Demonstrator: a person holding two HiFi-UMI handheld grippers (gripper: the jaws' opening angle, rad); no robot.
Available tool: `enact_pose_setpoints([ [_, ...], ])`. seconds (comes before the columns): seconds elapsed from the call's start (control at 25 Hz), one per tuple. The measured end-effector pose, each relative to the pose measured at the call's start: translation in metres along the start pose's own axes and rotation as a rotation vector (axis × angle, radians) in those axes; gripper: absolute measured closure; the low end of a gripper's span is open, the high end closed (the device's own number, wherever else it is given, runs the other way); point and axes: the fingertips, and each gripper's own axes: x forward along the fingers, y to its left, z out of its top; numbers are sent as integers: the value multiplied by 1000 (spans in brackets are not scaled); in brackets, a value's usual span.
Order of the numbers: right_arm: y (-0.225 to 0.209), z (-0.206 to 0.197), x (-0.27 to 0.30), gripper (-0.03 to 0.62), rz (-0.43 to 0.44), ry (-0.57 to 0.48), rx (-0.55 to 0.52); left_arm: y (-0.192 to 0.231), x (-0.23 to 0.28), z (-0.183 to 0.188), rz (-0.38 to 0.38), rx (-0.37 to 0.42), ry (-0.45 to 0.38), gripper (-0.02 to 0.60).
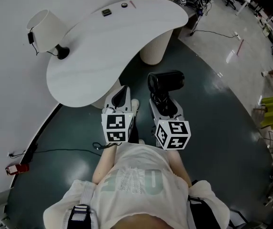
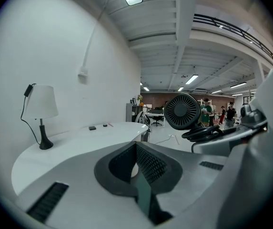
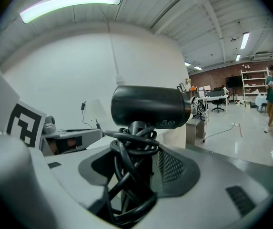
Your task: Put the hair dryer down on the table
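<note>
Your right gripper (image 3: 136, 175) is clenched on the handle of the black hair dryer (image 3: 148, 106), but the pads bite partly on the black cord (image 3: 129, 149) coiled around that handle, and that is where trouble could start. Springy loops give a soft hold, so the heavy barrel standing upright above the jaws may tip or twist as you reach. A loop may also snag on a jaw when you let go and drag the dryer after it. The jaws stand roughly half apart, filled by handle and cord, with the barrel pointing right. Your left gripper (image 2: 138, 175) sits just to the left, jaws together on nothing, level with the right gripper (image 1: 164, 101). From the head view the hair dryer (image 1: 167, 81) hangs over the dark floor (image 1: 207, 128), near the ribbed pedestal and not yet over the white kidney-shaped table (image 1: 107, 46), which lies farther off and to the left. Set it down too close to that curved near edge and it could roll off. A white table lamp (image 1: 45, 30) stands at the far left end, well clear.
</note>
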Motion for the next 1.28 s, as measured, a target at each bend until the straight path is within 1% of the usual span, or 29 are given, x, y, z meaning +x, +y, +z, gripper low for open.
enact_pose_setpoints([
  [0.2,-23,29,48,344,-33,-13,-29,22,63,17,-25,3,-11,577],
  [0.32,-34,54,83,344,-44,-20,-38,39,102,40,-42,-8,-34,577],
  [0.6,-60,123,182,344,-52,-32,-47,82,197,108,-78,25,-94,577],
  [0.68,-65,139,208,344,-49,-39,-47,94,219,121,-81,33,-104,577],
  [0.8,-71,161,245,344,-39,-48,-48,113,252,136,-76,24,-106,577],
  [0.92,-78,175,274,344,-38,-47,-31,124,281,143,-85,22,-89,577],
  [1.08,-85,183,299,344,-26,-22,-4,134,310,146,-67,-1,-58,577],
  [1.16,-90,184,309,344,-3,-6,-3,133,321,145,-55,-14,-46,577],
  [1.28,-95,184,327,344,48,12,-11,136,339,145,-15,-28,-40,577],
])
